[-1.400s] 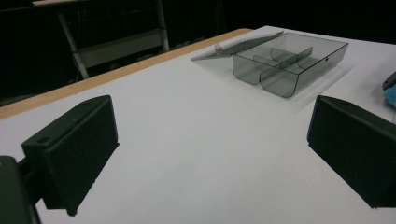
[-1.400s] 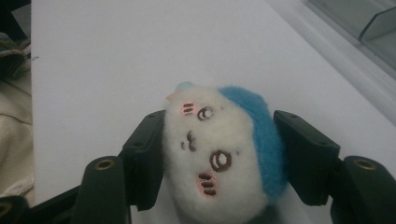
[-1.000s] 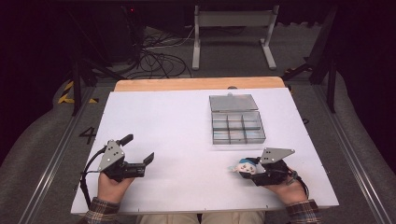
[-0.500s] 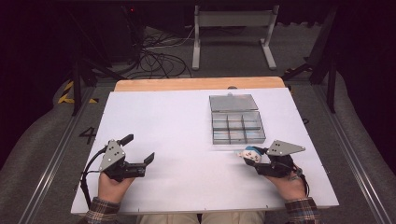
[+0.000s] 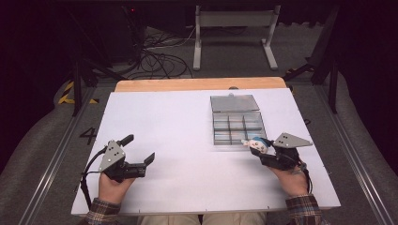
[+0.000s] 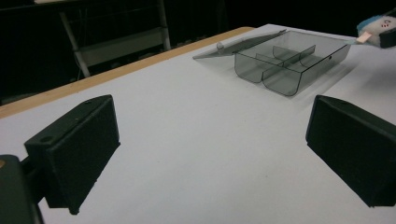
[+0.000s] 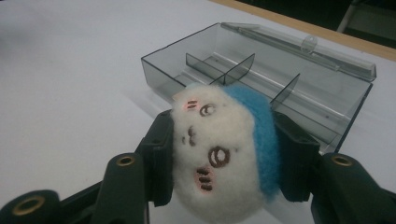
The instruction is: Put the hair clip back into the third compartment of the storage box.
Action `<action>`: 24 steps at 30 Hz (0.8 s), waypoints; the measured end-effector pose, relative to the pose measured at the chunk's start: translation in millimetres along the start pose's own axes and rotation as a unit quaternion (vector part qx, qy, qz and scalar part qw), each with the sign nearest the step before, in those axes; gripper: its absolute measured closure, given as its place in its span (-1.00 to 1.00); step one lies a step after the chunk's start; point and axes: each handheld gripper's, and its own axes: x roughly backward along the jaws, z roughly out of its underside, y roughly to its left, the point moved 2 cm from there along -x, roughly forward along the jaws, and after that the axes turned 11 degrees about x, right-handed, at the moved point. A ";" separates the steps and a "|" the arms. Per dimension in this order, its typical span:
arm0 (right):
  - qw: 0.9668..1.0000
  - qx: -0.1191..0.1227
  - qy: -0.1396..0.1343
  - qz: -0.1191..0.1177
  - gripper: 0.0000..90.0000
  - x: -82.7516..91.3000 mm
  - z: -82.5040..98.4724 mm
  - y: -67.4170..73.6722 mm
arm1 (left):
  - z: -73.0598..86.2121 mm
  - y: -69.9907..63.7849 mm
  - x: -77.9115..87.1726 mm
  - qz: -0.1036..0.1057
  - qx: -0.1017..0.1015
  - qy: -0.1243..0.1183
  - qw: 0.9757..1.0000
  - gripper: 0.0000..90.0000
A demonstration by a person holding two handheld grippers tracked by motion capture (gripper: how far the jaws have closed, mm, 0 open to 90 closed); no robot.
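A small white plush toy (image 5: 257,145) with a blue back and a stitched face sits between the jaws of my right gripper (image 5: 257,149), which is shut on it. The right gripper view shows the plush toy (image 7: 219,149) squeezed from both sides, lifted off the table just in front of the clear divided box (image 7: 261,79). That box (image 5: 237,126) lies open at the right of centre with its lid (image 5: 233,103) folded back. My left gripper (image 5: 139,148) rests at the near left, jaws wide open with nothing between them. From the left gripper (image 6: 210,140) view, the box (image 6: 289,63) is far ahead.
The white tabletop (image 5: 178,140) ends in a wooden strip (image 5: 197,84) at the far edge. Cables and a metal stand's legs (image 5: 234,42) lie on the dark floor beyond. The box's compartments look bare.
My right gripper has risen and moved toward the box's near right corner, carrying the plush toy with it. The left gripper has stayed put.
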 end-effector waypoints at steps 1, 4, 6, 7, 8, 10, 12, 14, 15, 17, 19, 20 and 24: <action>1.000 -0.001 -0.002 0.002 0.09 -0.4 -0.9 -1.4 | 0.0 0.1 -0.1 0.000 0.000 -0.001 1.000 -0.93; 1.000 -0.005 -0.004 0.010 0.09 -1.8 -3.6 -5.5 | 0.2 0.2 -0.2 0.000 0.001 0.000 1.000 -0.93; 1.000 -0.006 -0.004 0.015 0.09 -3.6 -5.1 -7.9 | 0.1 0.4 -0.3 0.000 0.001 -0.001 1.000 -0.93; 1.000 -0.008 -0.005 0.019 0.09 -5.4 -5.9 -10.0 | 0.1 0.6 -0.2 0.000 0.001 -0.001 1.000 -0.93; 1.000 -0.009 -0.004 0.022 0.09 -6.5 -6.2 -11.1 | 0.2 0.6 -0.2 0.000 0.003 0.000 1.000 -0.93; 1.000 -0.011 -0.002 0.026 0.09 -9.0 -6.9 -13.8 | 0.3 0.9 -0.5 -0.001 0.004 -0.002 1.000 -0.93; 1.000 -0.012 -0.002 0.029 0.09 -10.1 -7.6 -15.3 | 0.1 1.3 -0.4 0.000 0.002 -0.002 1.000 -0.93; 0.999 -0.016 -0.005 0.036 0.09 -12.3 -11.3 -18.3 | 0.1 1.2 -0.5 0.000 0.002 -0.002 1.000 -0.93; 0.999 -0.016 -0.005 0.036 0.09 -12.3 -11.3 -18.3 | 0.3 0.7 -0.3 0.001 0.004 -0.001 1.000 -0.93; 0.999 -0.012 -0.004 0.042 0.09 -15.5 -15.4 -21.2 | 0.3 0.7 -0.4 0.001 0.002 0.000 1.000 -0.93; 0.999 -0.013 -0.004 0.046 0.09 -17.7 -17.3 -24.2 | 0.3 0.6 -0.4 0.001 0.004 -0.001 1.000 -0.93; 0.999 -0.013 -0.004 0.046 0.09 -17.7 -17.3 -24.2 | 0.2 0.9 -0.5 0.001 0.003 -0.002 1.000 -0.93; 0.998 -0.020 -0.006 0.057 0.09 -23.0 -21.0 -31.7 | 0.2 1.3 -0.7 0.001 0.003 -0.002 1.000 -0.93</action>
